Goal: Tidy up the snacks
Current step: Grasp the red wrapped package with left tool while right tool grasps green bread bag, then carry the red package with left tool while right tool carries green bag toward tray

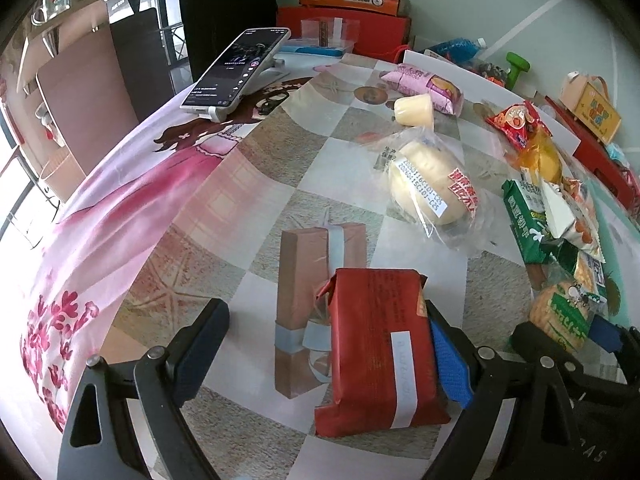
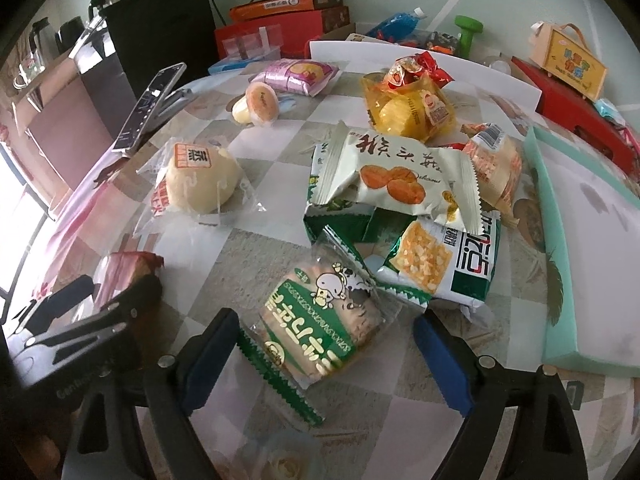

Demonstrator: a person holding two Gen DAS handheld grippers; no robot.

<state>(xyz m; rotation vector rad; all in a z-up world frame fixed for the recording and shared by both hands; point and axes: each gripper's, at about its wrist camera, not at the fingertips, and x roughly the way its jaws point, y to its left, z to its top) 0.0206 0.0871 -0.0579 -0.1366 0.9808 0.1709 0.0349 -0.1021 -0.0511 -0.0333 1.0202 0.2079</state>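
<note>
- Red paper-wrapped rectangular snack pack with a white label strip: lying flat on the tablecloth at 6 o'clock in the left wrist view.
- Round pale bun in a clear plastic wrapper: lying flat, at 2 o'clock from the red pack.
- Pale yellow jelly cup: on its side, at 12 o'clock from the bun, just beside a pink foil packet.
- Green-and-clear biscuit packet with a cartoon cow: flat, at 6 o'clock in the right wrist view.
- White cookie packet with serrated ends: atop the heap of packets, at 12 o'clock from the cow packet.
- Yellow cake bag: at 12 o'clock beyond the heap.
</note>
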